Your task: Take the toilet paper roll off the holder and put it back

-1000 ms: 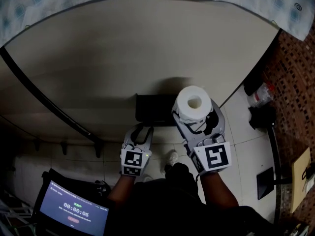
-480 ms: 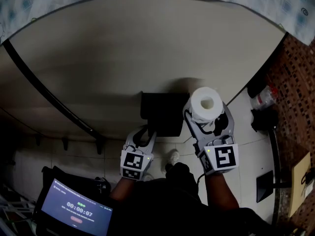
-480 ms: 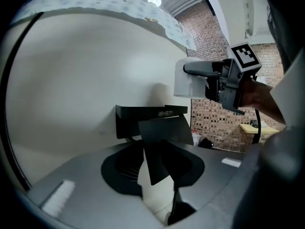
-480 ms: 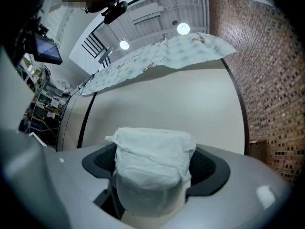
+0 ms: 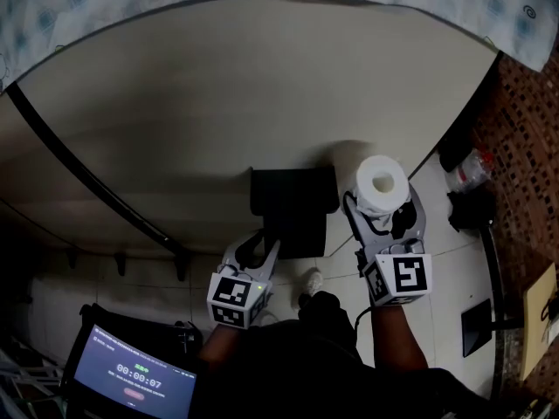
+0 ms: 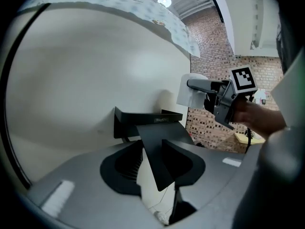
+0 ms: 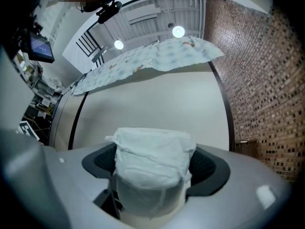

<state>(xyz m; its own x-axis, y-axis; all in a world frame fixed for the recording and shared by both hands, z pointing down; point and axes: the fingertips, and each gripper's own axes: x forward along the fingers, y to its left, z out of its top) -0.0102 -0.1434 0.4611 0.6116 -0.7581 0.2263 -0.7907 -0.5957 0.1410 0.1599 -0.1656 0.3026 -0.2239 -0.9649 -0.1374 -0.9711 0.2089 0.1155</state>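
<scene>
The right gripper (image 5: 384, 218) is clamped on the toilet paper roll (image 5: 383, 184), one jaw on each side of it. In the right gripper view (image 7: 152, 168) the white roll (image 7: 152, 161) fills the gap between the dark pads, its wrinkled outer sheet loose at the top. Seen from the head, the roll's hollow core faces up towards the camera. The roll is off the holder (image 5: 293, 190), just to the right of it and not touching it. The holder is a black box fixed low on the pale wall (image 5: 262, 85), with a flat black flap (image 5: 299, 232) sticking out from it towards the person. The left gripper (image 5: 262, 244) is at that flap and its jaws are opening. In the left gripper view (image 6: 152, 162) the flap (image 6: 157, 151) lies slanted between the two jaws, with a light gap beside it, so the pads are not pressing on it. The same view shows the roll (image 6: 189, 89) up and to the right of the holder (image 6: 143, 120), in front of a brick wall (image 6: 209, 128). A lit screen (image 5: 131, 378) sits at the lower left of the head view.
</scene>
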